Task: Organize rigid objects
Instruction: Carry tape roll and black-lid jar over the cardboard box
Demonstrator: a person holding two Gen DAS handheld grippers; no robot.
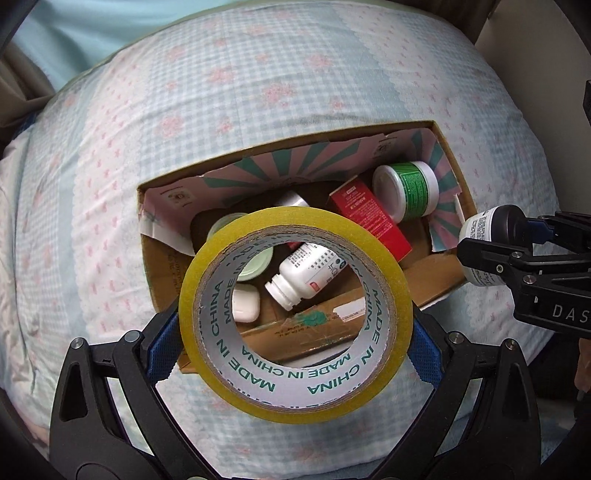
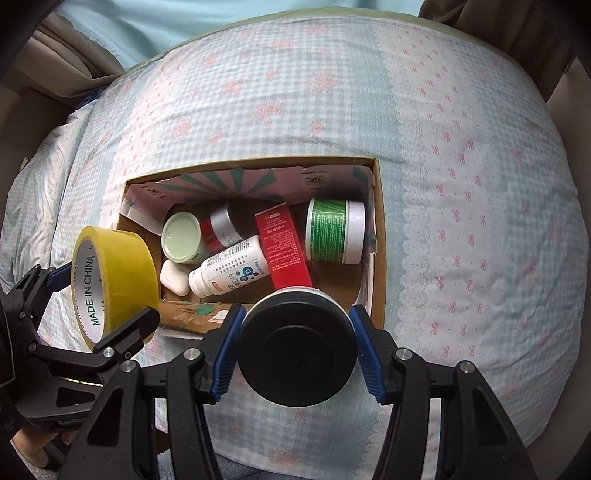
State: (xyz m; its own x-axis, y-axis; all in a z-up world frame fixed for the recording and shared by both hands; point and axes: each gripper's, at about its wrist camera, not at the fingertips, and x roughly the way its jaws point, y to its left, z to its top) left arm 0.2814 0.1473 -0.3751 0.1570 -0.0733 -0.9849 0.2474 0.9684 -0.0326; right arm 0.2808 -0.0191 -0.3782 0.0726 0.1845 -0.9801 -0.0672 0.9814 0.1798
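My left gripper [image 1: 295,328] is shut on a yellow tape roll [image 1: 295,402] and holds it above the near edge of the cardboard box [image 1: 439,284]. The roll also shows in the right wrist view [image 2: 122,266]. My right gripper [image 2: 295,350] is shut on a black-lidded jar [image 2: 297,354], held over the box's near right corner; the jar shows in the left wrist view [image 1: 491,229]. Inside the box [image 2: 378,236] lie a white pill bottle [image 2: 229,271], a red carton [image 2: 284,247], a green-labelled tub [image 2: 334,230], a pale green lid [image 2: 181,238], a silver-red jar [image 2: 221,229] and a small white case [image 2: 175,277].
The box rests on a bed with a blue checked cover with pink flowers [image 2: 461,184]. A pale blue wall [image 2: 221,22] rises behind the bed. Brown curtains [image 2: 66,55] hang at the far left. The bed's right edge [image 1: 546,92] drops to a beige floor.
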